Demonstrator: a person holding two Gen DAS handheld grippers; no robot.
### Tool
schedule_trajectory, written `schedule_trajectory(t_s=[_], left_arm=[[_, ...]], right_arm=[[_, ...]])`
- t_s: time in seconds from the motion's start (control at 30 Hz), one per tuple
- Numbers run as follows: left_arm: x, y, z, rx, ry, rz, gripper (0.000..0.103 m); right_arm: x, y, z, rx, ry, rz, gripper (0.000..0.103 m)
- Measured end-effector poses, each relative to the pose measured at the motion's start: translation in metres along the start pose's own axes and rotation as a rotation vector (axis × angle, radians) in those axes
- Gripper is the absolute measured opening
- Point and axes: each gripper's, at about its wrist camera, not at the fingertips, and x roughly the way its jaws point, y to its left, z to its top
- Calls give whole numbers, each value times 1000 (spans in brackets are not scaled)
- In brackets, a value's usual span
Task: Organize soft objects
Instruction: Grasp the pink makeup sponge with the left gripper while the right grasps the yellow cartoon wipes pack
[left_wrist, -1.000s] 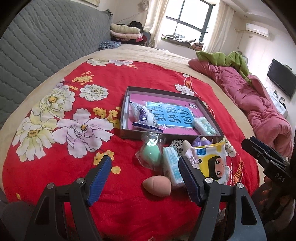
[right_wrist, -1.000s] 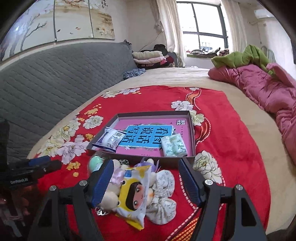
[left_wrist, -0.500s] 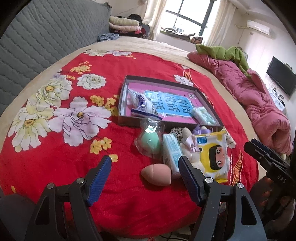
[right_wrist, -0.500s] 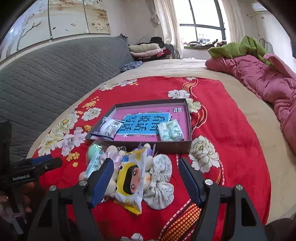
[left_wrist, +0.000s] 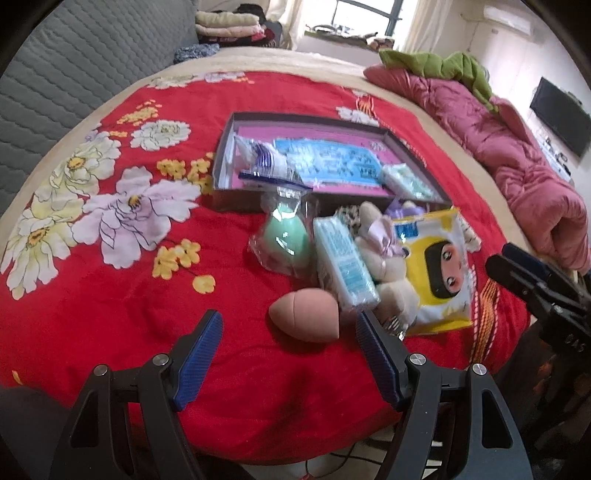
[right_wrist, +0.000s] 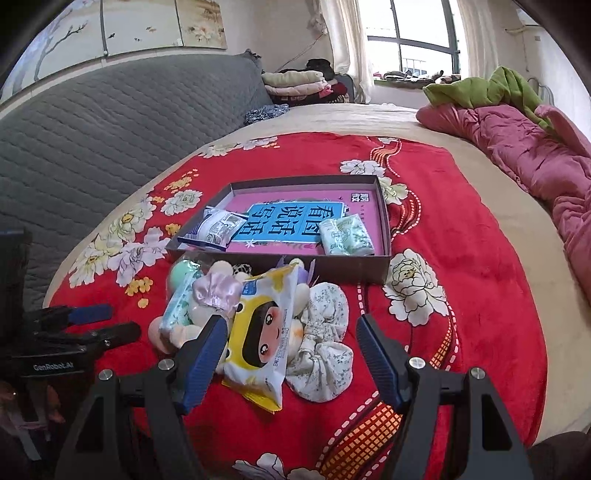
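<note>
**Both grippers spread wide over a heap of soft things on the bed**

Left wrist view: the left gripper (left_wrist: 288, 341) hangs over the red flowered blanket (left_wrist: 110, 295) with its blue-padded fingers (left_wrist: 199, 354) wide apart and nothing between them. Just ahead of the fingers lies a pink egg-shaped sponge (left_wrist: 304, 315), closer to the right finger than to the left, and clear of both. Beyond it sits the heap: a green sponge in a clear bag (left_wrist: 286, 240), a pale blue tissue pack (left_wrist: 345, 267) leaning against a cream plush toy (left_wrist: 391, 284), and a yellow wipes pack with a cartoon face (left_wrist: 437, 273). Behind the heap stands a shallow grey box (left_wrist: 332, 120) with a pink and blue sheet on its floor; inside it lie a white and blue packet (left_wrist: 264, 162) at the left end and a pale green packet (left_wrist: 406, 181) at the right end. The right gripper (left_wrist: 532, 278) shows at the right edge.

Right wrist view: the right gripper (right_wrist: 288, 341) also has its fingers (right_wrist: 376, 354) spread wide, gripping nothing. The yellow wipes pack (right_wrist: 262, 332) lies between and just beyond them, on top of the plush toy (right_wrist: 207, 314), and beside it lies a white flowered cloth (right_wrist: 325, 343). The green sponge (right_wrist: 183, 271) and the tissue pack (right_wrist: 177, 306) sit at the left of the heap. The box (right_wrist: 384, 229) stands just behind, touching the heap's far side. The left gripper (right_wrist: 96, 325) enters from the left edge, low over the blanket (right_wrist: 480, 295).
</note>
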Motion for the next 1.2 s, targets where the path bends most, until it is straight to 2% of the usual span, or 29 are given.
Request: schedule_trajectory(t_s=[0.6,1.13,1.2], left_arm=[[31,-5,-4,21,82,19,76],[38,6,0,-40,83,23,76],[39,7,2,-42,83,19,76]], right_arm=[[13,7,-7,-32,39,10,72],[41,18,-11,-72,76,-1,72],[43,17,-11,-66,78,11,66]])
